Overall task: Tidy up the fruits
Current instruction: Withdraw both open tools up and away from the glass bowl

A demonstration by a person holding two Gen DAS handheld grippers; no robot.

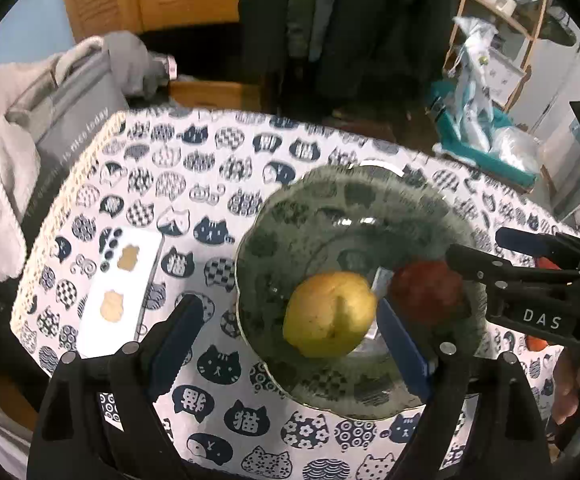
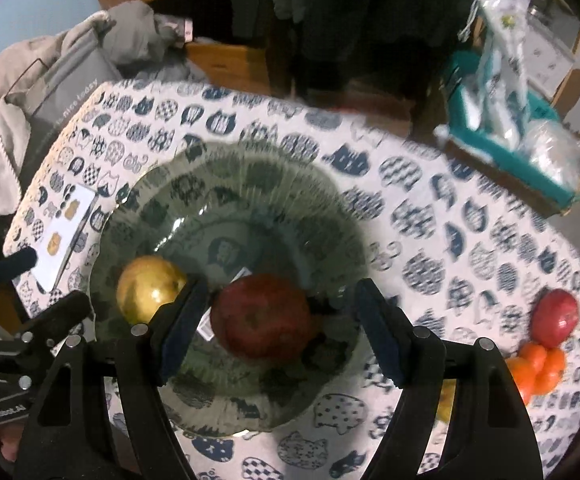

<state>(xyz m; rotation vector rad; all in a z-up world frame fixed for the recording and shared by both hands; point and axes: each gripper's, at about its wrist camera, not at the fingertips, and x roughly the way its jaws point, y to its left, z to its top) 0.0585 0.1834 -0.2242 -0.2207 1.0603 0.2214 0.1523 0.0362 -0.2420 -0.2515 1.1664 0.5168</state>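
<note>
Two fruits lay in the glass plate (image 2: 250, 184): a pear (image 1: 330, 314) between the spread left gripper (image 1: 290, 344), an apple (image 2: 264, 316) between the spread right gripper (image 2: 278, 328), neither pinched. Bumped, either might have rolled. Beyond, a second apple (image 2: 556, 318) and oranges (image 2: 538, 368) waited on the cloth.

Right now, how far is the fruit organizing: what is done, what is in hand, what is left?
Done: a yellow apple and a red apple lie in the glass plate. In hand: nothing; the left gripper and the right gripper hang open above the plate. Left: a red fruit and an orange fruit wait on the cat-print tablecloth, right of the plate.
</note>
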